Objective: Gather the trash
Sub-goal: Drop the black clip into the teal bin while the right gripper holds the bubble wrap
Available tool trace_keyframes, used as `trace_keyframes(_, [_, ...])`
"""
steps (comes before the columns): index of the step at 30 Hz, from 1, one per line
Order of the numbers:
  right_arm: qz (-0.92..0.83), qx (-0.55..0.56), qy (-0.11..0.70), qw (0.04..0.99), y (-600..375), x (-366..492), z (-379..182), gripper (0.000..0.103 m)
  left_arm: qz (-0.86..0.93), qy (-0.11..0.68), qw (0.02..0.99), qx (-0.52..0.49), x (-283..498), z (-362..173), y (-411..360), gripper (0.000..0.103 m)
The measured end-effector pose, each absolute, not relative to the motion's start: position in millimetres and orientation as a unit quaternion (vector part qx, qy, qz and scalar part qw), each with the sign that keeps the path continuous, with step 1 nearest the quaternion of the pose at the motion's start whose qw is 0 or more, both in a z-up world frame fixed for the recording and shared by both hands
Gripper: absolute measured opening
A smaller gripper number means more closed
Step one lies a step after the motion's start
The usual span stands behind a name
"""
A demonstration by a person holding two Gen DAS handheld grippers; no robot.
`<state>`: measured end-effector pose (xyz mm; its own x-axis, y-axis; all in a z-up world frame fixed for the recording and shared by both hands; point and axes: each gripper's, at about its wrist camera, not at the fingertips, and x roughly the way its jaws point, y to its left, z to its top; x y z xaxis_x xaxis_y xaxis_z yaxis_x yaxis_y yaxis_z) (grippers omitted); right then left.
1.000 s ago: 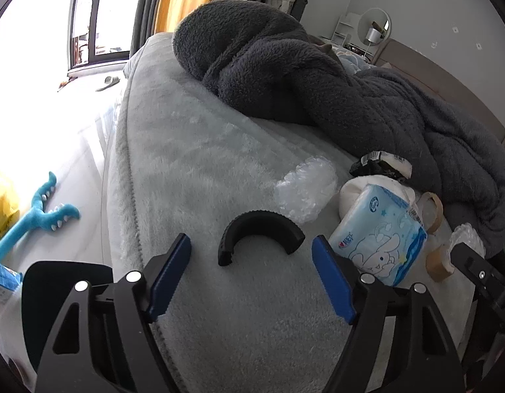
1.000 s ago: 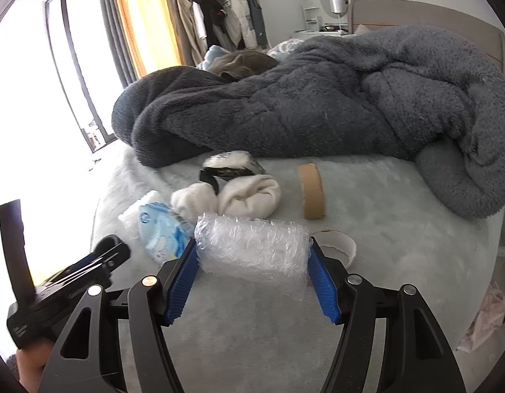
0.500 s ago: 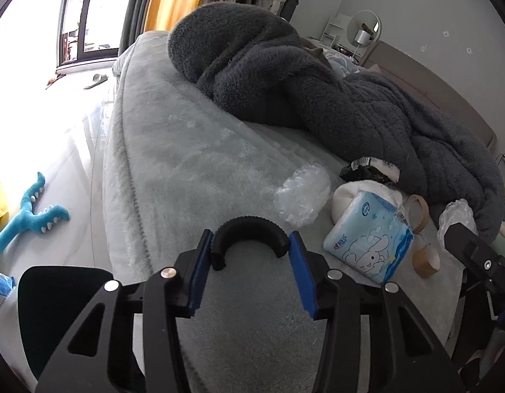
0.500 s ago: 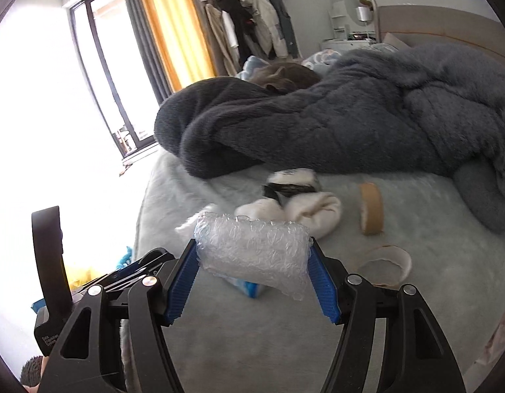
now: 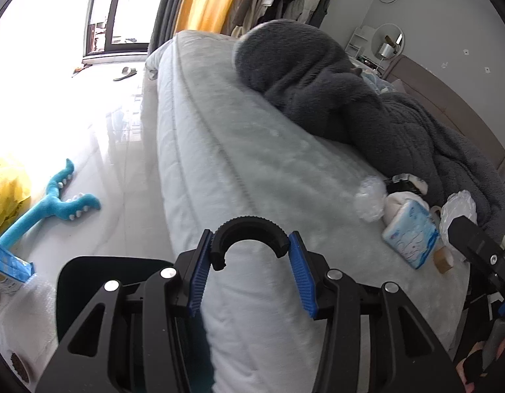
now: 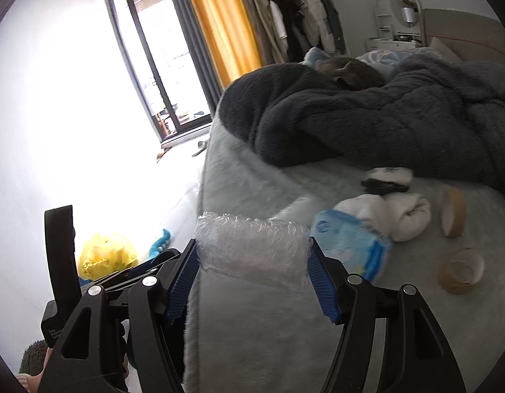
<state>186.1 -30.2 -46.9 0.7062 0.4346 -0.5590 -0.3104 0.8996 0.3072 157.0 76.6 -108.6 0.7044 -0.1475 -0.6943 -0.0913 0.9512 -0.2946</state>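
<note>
Since the earlier frames, both grippers have drawn back from the bed point(image 5: 239, 150) toward its foot edge, each carrying its load.

Left wrist view: the left gripper point(image 5: 250, 263) has its blue pads clamped on the two ends of a black ribbed half-ring point(image 5: 249, 229), whose arch points away from the camera. Its jaws closed within the past second and now hold at this width. The half-ring is lifted clear of the pale grey bed cover. Ahead and to the right lie a bubble-wrap wad point(image 5: 370, 199), a blue tissue pack point(image 5: 411, 237) and white socks point(image 5: 395, 203). A dark grey blanket point(image 5: 350, 98) is heaped beyond them. To the left, on the floor, lie a blue plush toy point(image 5: 55, 206) and a yellow bag point(image 5: 6, 193).

Right wrist view: the right gripper point(image 6: 252, 275) is clamped on a roll of bubble wrap point(image 6: 252, 249), which spans the full gap between its pads. Ahead and to the right on the bed are the blue tissue pack point(image 6: 354, 245), two tape rolls point(image 6: 454, 211) and the white socks point(image 6: 403, 213). The left gripper's body shows at lower left.
</note>
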Motion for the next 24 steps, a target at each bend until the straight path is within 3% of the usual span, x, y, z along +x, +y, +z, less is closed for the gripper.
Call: trace_keyframes(24, [0.318,0.066,0.393,0.86,105,182,-76,0.066,0.054,0.6,0.784,-0.147,115,-220,184,0.05])
